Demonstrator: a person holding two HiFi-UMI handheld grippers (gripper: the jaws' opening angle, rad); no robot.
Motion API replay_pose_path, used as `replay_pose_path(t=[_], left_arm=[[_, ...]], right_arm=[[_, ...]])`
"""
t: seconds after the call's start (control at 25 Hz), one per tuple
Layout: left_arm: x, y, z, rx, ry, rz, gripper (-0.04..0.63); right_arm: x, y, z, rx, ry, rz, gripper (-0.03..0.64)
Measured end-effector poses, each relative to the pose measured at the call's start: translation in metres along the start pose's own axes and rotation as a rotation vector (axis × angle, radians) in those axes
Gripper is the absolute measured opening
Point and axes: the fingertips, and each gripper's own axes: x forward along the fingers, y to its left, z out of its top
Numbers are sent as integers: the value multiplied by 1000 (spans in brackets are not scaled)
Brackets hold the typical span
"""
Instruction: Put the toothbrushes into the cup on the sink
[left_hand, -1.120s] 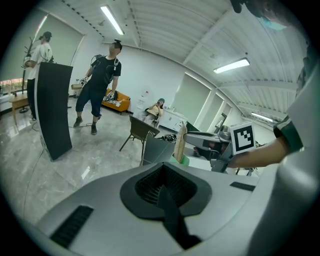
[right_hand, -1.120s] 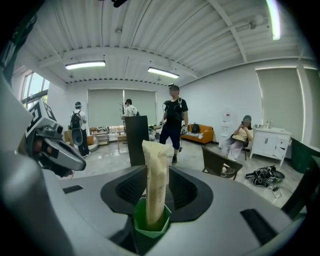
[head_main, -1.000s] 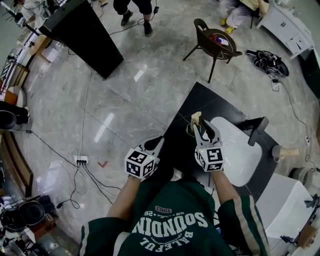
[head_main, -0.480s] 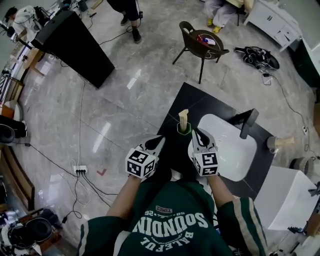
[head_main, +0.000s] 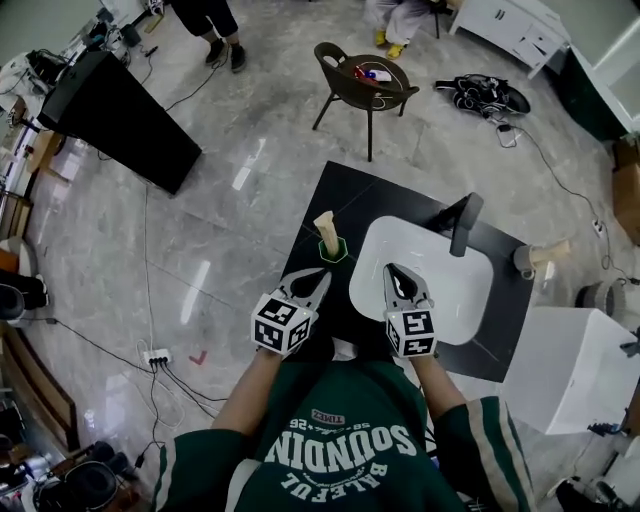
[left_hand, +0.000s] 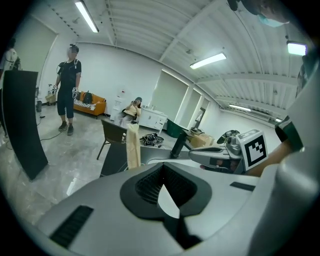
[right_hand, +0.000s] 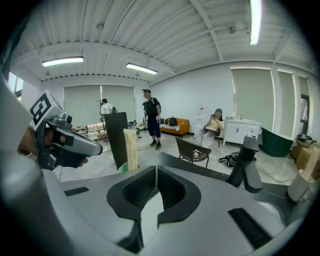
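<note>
A tall black panel (head_main: 115, 115) stands on the marble floor at the far left, well apart from the work. The left gripper (head_main: 320, 277) hovers over the near-left part of the black counter (head_main: 340, 200). Its fingers (left_hand: 142, 182) are closed together with nothing between them, and their tips are near the green cup (head_main: 333, 251) but do not touch it. That cup stands on the counter just beside the sink's left rim. A paper-wrapped toothbrush (head_main: 325, 224) stands in it, roughly upright with a slight lean.

To the right of the cup, the right gripper (head_main: 391, 271) hangs over the near-left edge of the white sink (head_main: 440, 300). Its fingers (right_hand: 175, 187) have just been closing and now meet with only a thin slit at the tips, holding nothing. The black faucet (head_main: 466, 222) rises at the far side of the basin. Further right, at the counter's right end, a pale cup (head_main: 524, 261) holds another paper-wrapped stick (head_main: 553, 250), tilted out to the right. A white box (head_main: 565, 365) sits just beside the counter's near-right corner.
</note>
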Motion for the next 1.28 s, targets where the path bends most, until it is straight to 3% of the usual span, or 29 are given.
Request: replay_pose_path(t=[0.64,1.28], left_arm=[[80,-94,8,63,60,-150,9],[146,-175,-2,123,125,-263,9]], right_arm=[[-77,-97,-27,163,-4,-129,48],[-142,-165,-66,290,33,-183,47]])
